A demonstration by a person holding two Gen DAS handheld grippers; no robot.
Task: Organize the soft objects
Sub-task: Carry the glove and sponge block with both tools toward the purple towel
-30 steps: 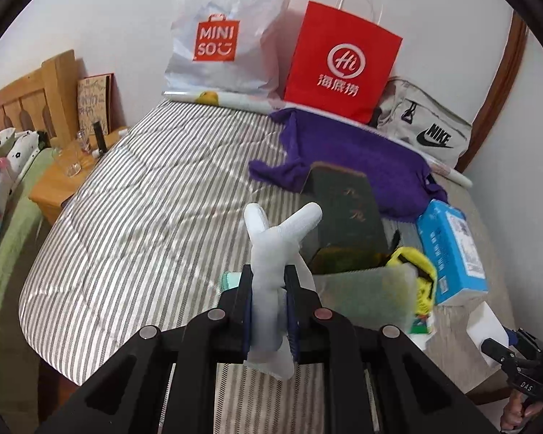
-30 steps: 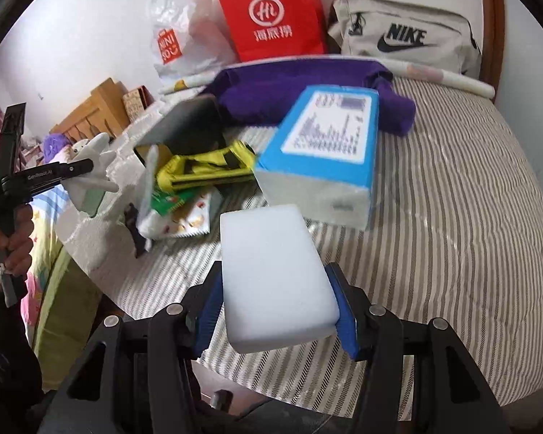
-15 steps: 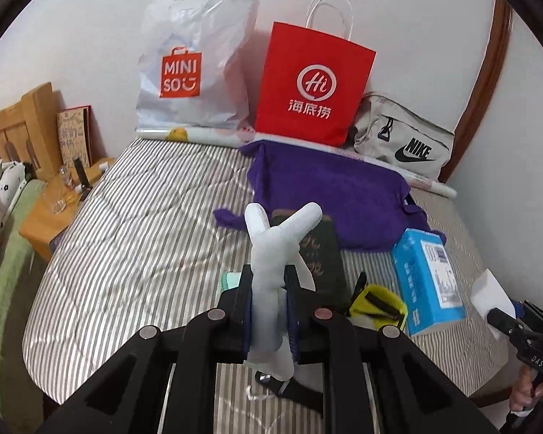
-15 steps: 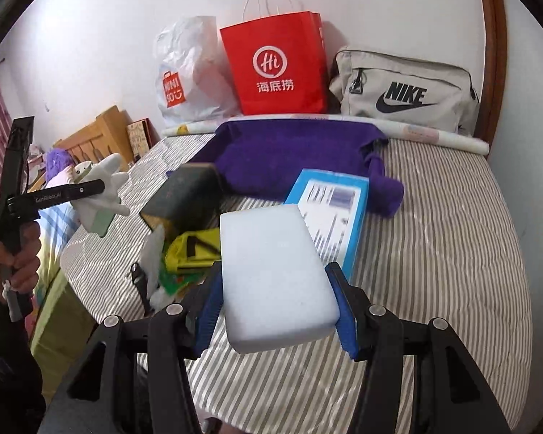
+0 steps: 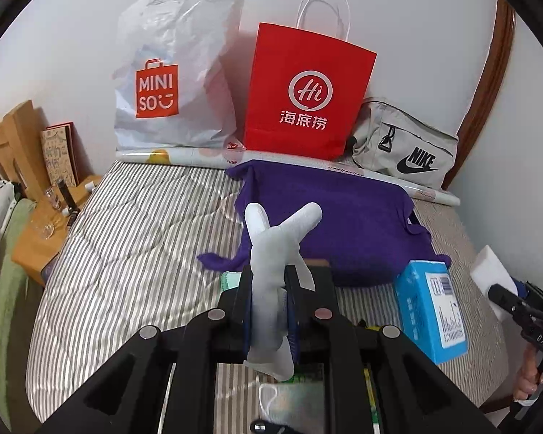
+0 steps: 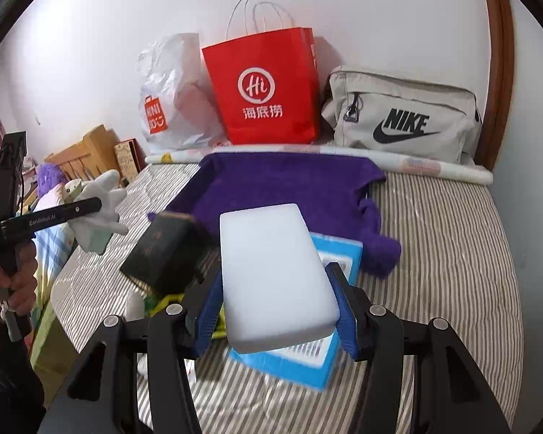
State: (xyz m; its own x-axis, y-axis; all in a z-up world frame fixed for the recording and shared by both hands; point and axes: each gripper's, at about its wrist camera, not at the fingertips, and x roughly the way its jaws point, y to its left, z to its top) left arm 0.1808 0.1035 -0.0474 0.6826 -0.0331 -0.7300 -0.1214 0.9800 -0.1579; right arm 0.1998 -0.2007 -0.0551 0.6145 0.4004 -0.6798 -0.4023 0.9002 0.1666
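**Both hands full above a striped bed**

The left hand-held gripper is clamped on a white soft toy, its two long ears sticking up past the pads, held above the near edge of the bed. The right hand-held gripper grips a white sponge block by its long sides, held in the air over a blue box that lies on the striped bedcover. A purple towel is spread at the far side of the bed, with one corner trailing toward the blue box. To the left of the sponge a dark book stands tilted (its cover lettering too blurred to read), with yellow and green packets just beneath it. Against the far wall stand a white plastic shopping bag on the left, a red paper bag in the middle and a grey sports bag on the right. A wooden bedside stand sits at the far left.
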